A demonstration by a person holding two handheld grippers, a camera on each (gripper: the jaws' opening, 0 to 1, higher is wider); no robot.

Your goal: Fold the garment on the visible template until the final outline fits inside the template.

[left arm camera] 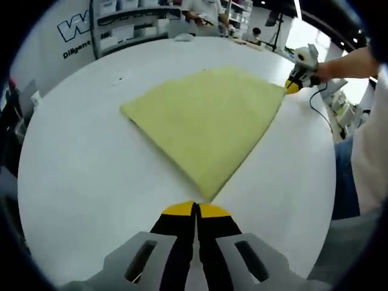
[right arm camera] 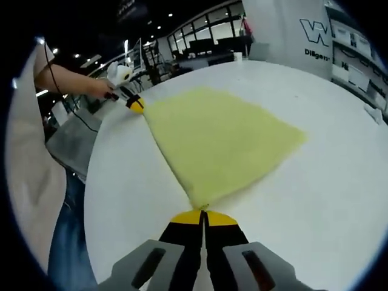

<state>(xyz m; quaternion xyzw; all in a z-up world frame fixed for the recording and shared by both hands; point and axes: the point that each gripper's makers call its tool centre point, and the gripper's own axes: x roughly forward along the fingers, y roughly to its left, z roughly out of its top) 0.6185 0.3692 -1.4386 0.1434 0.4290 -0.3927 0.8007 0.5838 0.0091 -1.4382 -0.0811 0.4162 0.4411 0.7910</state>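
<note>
A pale yellow garment (left arm camera: 206,121) lies flat on the round white table (left arm camera: 85,163), folded into a roughly four-sided shape. In the left gripper view my left gripper (left arm camera: 196,209) is shut, with the cloth's near corner caught at its yellow tips. My right gripper (left arm camera: 292,86) holds the far right corner. In the right gripper view the garment (right arm camera: 218,139) runs away from my right gripper (right arm camera: 203,214), which is shut on its near corner. The left gripper (right arm camera: 136,105) sits at the corner far up on the left. The edge between the two grippers runs straight.
The table edge (right arm camera: 100,200) runs close along the held side, with the person's arm (left arm camera: 348,63) and jeans (right arm camera: 70,236) beyond it. A black cable (left arm camera: 318,106) hangs off near the right gripper. Shelving (left arm camera: 133,24) and another person stand past the far rim.
</note>
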